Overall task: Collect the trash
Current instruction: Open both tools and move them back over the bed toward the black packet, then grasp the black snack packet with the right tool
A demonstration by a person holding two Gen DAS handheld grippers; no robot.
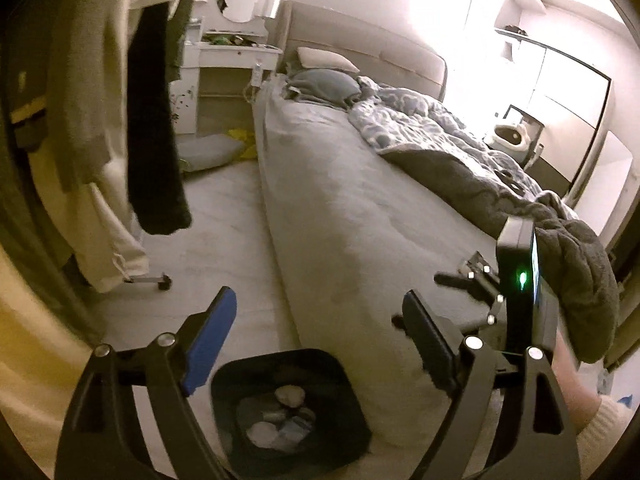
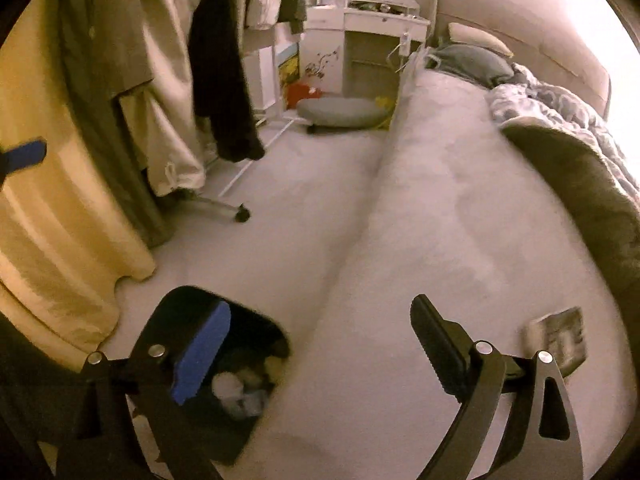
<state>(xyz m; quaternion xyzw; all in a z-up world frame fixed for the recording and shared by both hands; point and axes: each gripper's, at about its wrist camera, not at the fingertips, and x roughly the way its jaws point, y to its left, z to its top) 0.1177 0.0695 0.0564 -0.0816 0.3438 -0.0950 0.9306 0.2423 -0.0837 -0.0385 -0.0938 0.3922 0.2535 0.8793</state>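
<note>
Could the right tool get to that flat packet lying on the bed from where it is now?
Probably yes. The right tool is open and empty, and the flat packet lies on the bare bed sheet just beside its right finger, with nothing over it. The blanket sits further back.

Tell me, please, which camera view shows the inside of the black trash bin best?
The left wrist view. There the trash bin stands on the floor beside the bed with its whole opening visible and crumpled pieces at the bottom. In the right wrist view, a blue finger pad of the right hand-held gripper covers part of the opening.
</note>
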